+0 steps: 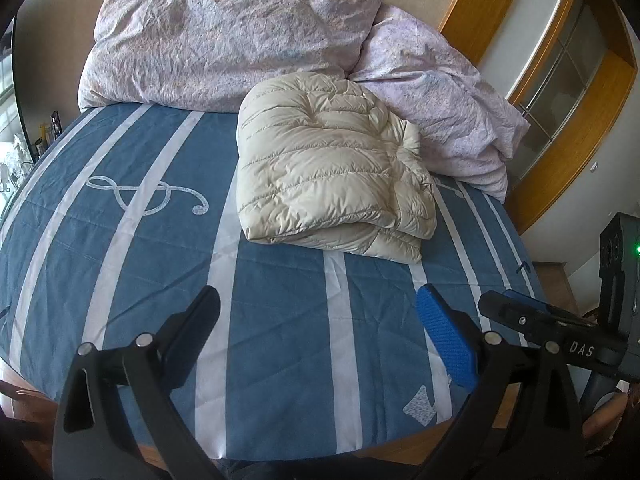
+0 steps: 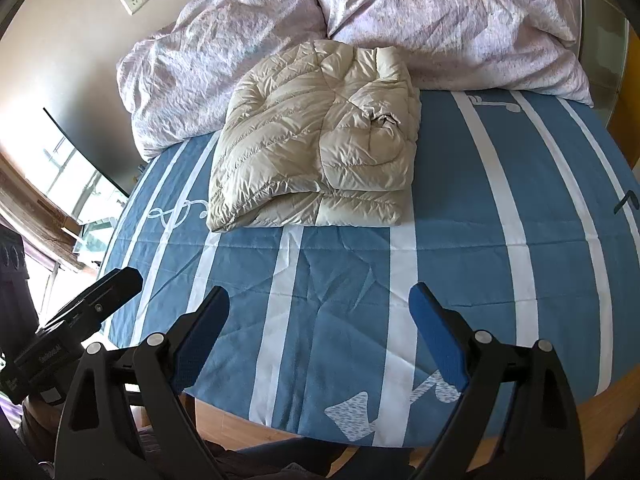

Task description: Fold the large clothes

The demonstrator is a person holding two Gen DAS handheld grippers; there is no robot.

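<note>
— Where is the jacket (image 1: 332,168) now?

— Above the middle of both views, a cream quilted bundle lying on the bed (image 1: 280,320), with its far edge up against the lilac duvet (image 1: 224,36). It looks folded already: layers stacked, a rounded fold along the near edge, a bunched bit of sleeve or collar on its right side.

— And your grippers?

— My left gripper (image 1: 320,340) is at the bottom of its frame, jaws wide apart, holding nothing. My right gripper (image 2: 320,336) is the same in its own view: spread and empty. Both hang over the striped sheet, well short of the jacket. The right one's finger also shows at the lower right of the left view.

— So what is left to do?

— I judge the fold nearly done; at most a tidy. If I touch it again, I'd come in low from the near edge, one gripper at each corner, and press rather than pinch. The fill is puffy and the shell looks slick, so a hard pull would likely slide the layers apart.

— Any risk?

— That bunched part on the right could spring open, so I'd tuck it first.
</note>
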